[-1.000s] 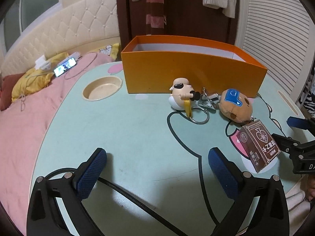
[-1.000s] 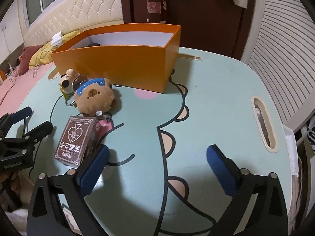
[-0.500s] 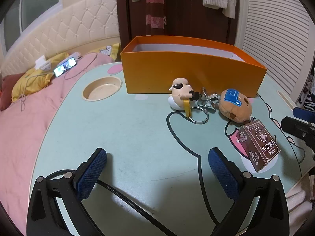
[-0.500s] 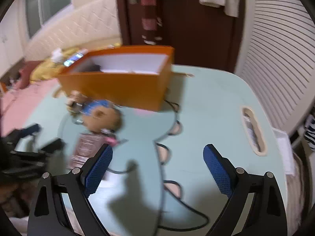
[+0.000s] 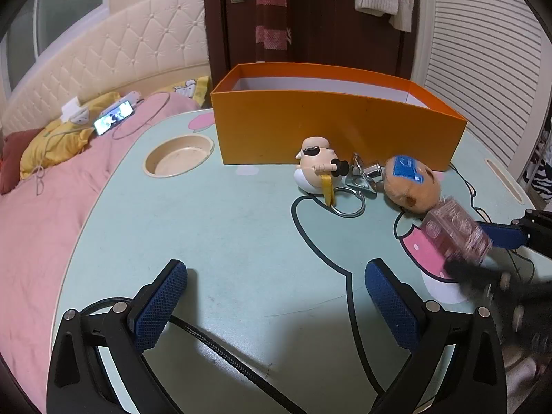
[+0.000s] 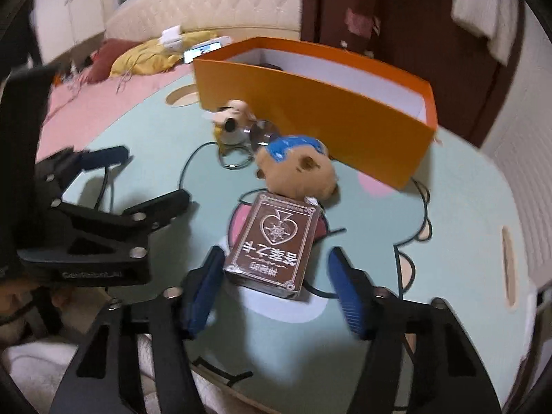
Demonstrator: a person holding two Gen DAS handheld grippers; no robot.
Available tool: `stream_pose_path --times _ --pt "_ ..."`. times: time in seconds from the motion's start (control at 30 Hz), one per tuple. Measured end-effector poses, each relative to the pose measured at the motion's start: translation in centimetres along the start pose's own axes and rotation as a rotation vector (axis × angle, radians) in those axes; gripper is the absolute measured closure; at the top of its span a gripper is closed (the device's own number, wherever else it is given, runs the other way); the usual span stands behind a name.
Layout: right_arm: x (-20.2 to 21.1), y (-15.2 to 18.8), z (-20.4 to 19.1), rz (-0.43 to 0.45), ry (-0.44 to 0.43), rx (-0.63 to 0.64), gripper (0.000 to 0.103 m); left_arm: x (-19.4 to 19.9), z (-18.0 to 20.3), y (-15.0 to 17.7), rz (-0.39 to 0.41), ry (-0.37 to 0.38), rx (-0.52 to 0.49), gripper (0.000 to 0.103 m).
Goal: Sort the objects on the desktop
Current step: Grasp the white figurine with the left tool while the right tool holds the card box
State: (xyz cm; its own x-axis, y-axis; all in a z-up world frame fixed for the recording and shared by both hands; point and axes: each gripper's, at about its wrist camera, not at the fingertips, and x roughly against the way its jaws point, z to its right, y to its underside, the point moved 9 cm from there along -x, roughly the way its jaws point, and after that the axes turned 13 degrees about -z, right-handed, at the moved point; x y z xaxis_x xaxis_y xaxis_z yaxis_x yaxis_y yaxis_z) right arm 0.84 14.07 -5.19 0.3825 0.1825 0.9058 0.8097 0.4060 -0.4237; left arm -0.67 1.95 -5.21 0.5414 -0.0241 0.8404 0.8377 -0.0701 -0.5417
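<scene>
While the left gripper (image 5: 274,269) hangs with its jaws wide apart and nothing between them, bare table (image 5: 220,241) lies open ahead of it from nine o'clock round to twelve. At the far left of its view the pink blanket (image 5: 38,227) meets the table's curved left edge. One lit phone (image 5: 114,122) lies on the bedding at ten o'clock. One round cup hollow (image 5: 177,155) is sunk into the tabletop near that edge, just left of the single orange box (image 5: 338,131). The box stands open-topped at twelve o'clock, and its long wall closes off the far side.

Against the foot of that wall lies the clutter. There is one small figurine (image 5: 315,169) with dark glasses and one wire ring (image 5: 348,201) touching it. One metal clip (image 5: 365,176) comes next, then one brown plush head (image 5: 412,189) with a blue patch.

At the plush's four o'clock sits one brown card box (image 6: 276,245), touching the plush. The right gripper (image 6: 276,255) straddles it from six o'clock. Its jaws have just been closing, with the card box between them. The left pad is at the box's edge, and the right pad (image 6: 346,293) stands clear of it, so there is no clamp.

Right of the card box the table is bare as far as one slot (image 6: 510,269) near the right edge, at three o'clock.
</scene>
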Motion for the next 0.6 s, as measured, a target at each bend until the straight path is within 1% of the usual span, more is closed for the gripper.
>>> stream_pose_path --times 0.03,0.13,0.2,0.3,0.43,0.47,0.5,0.57,0.6 --pt "0.2 0.0 0.7 0.009 -0.002 -0.029 0.059 0.1 -0.1 0.0 0.0 0.001 0.0 0.0" --pt "1.4 0.2 3.3 0.071 -0.071 -0.159 0.059 0.2 0.0 0.0 -0.001 0.002 0.0 0.0" --pt "1.4 0.6 5.6 0.069 -0.07 -0.245 0.059 0.2 0.1 -0.1 -0.001 0.003 0.0 0.0" --pt "1.4 0.9 6.3 0.081 -0.023 -0.252 0.059 0.8 0.0 -0.3 0.03 0.025 -0.014 0.0" --pt "1.7 0.5 5.4 0.079 0.0 -0.213 0.059 2.1 0.1 -1.4 0.066 0.085 -0.008 0.002" --pt "1.7 0.5 5.3 0.079 0.0 -0.211 0.059 2.3 -0.1 -1.9 0.07 0.098 0.002 0.007" --pt "1.8 0.5 5.2 0.079 -0.001 -0.21 0.059 2.4 -0.2 -2.5 0.066 0.108 0.01 0.013" --pt "1.7 0.4 5.3 0.083 -0.011 -0.212 0.059 2.1 -0.4 -3.6 0.044 0.117 0.016 0.018" --pt "1.6 0.7 5.7 0.084 -0.018 -0.213 0.059 1.8 -0.5 -4.1 0.033 0.109 0.014 0.02"
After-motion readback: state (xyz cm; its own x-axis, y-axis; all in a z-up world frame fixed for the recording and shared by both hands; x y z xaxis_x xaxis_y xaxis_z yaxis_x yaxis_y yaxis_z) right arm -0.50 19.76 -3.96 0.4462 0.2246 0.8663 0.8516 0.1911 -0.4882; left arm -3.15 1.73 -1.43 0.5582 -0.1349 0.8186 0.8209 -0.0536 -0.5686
